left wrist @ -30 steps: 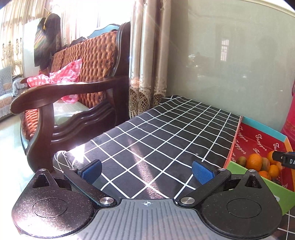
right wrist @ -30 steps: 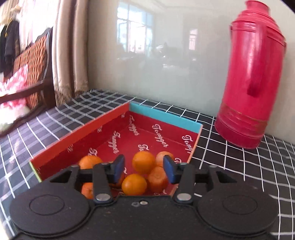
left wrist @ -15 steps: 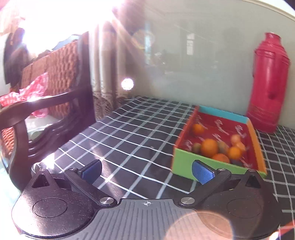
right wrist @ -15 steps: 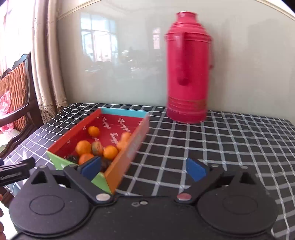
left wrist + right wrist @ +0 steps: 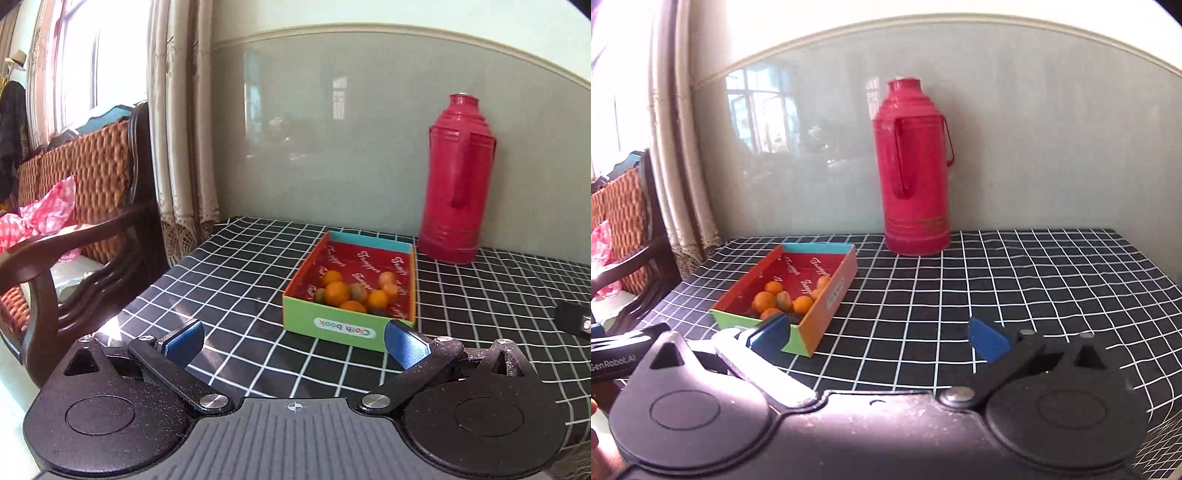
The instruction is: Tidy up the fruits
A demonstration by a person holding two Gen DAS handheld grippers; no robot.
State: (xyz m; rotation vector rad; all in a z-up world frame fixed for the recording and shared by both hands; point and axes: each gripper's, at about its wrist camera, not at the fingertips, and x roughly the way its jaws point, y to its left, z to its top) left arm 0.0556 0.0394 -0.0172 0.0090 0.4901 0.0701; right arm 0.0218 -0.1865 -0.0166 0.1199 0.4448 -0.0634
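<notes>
A shallow cardboard box (image 5: 343, 329) with a green front wall and red inside sits on the checked tablecloth. It holds several small oranges (image 5: 337, 293) and a few brownish-green fruits (image 5: 357, 291). In the right wrist view the box (image 5: 834, 293) lies to the left with the oranges (image 5: 764, 301) inside. My left gripper (image 5: 293, 341) is open and empty, held back from the box's front wall. My right gripper (image 5: 879, 334) is open and empty, to the right of the box. Its tip shows at the left wrist view's right edge (image 5: 572, 319).
A tall red thermos (image 5: 456, 181) stands at the back by the glossy wall, right of the box; it also shows in the right wrist view (image 5: 914, 170). A wooden sofa arm (image 5: 55, 236) and curtains (image 5: 177, 122) stand left of the table. The table's edges lie left and right (image 5: 1145, 266).
Both grippers have pulled back and up from the box. One second ago the right gripper hovered narrowly over the oranges; it now stands wide open and far from them. The left view swung right onto the box.
</notes>
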